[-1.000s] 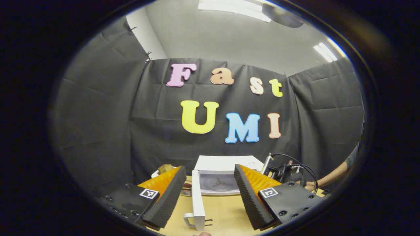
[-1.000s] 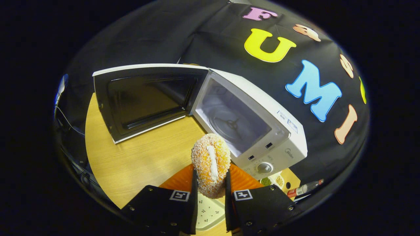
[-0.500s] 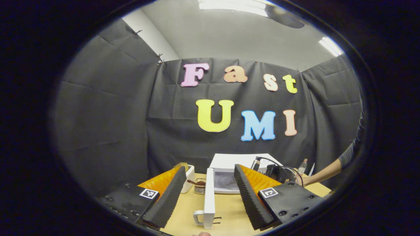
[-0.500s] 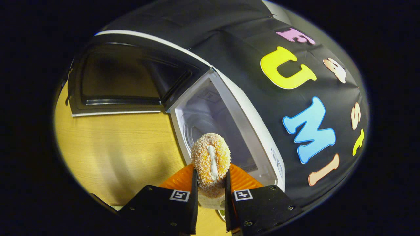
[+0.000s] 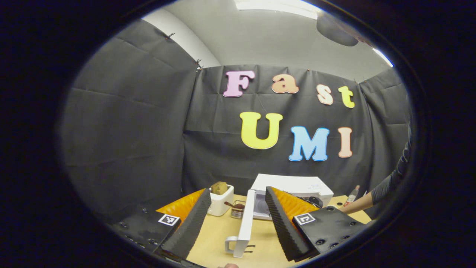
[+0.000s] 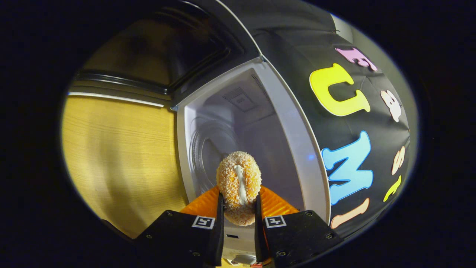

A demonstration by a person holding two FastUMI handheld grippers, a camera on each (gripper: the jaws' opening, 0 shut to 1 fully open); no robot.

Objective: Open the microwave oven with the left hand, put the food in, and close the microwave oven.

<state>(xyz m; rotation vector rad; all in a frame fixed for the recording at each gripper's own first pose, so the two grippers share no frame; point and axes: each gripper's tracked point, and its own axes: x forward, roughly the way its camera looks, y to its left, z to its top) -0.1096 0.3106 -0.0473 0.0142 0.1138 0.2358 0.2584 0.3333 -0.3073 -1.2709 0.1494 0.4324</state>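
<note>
Right gripper view now has the mouth of the microwave oven [image 6: 256, 111] looming large, where a second ago the whole white cabinet sat farther off — so the right tongs [image 6: 238, 219] have carried the food [image 6: 239, 186] up to the opening. Those tongs are closed on the food, a crumbed oval roll with a pale stripe, both fingers pressing its sides; it hangs in front of the cavity, over the glass turntable [image 6: 208, 149], not yet set down. The door [image 6: 160, 56] stands swung wide to the left, above the wooden bench [image 6: 119, 156]. In the left gripper view the left tongs [image 5: 236, 219] gape wide and hold nothing; they have drifted back and to the left, so the door [image 5: 246, 219] with its handle [image 5: 231, 245] shows edge-on between the fingers, well short of them. A sleeved forearm [image 5: 375, 191] reaches in toward the oven from the right. Opening looks done; what remains, I judge, is lowering the food onto the turntable, letting go, and pushing the door shut — the left tongs sit handy for that.
</note>
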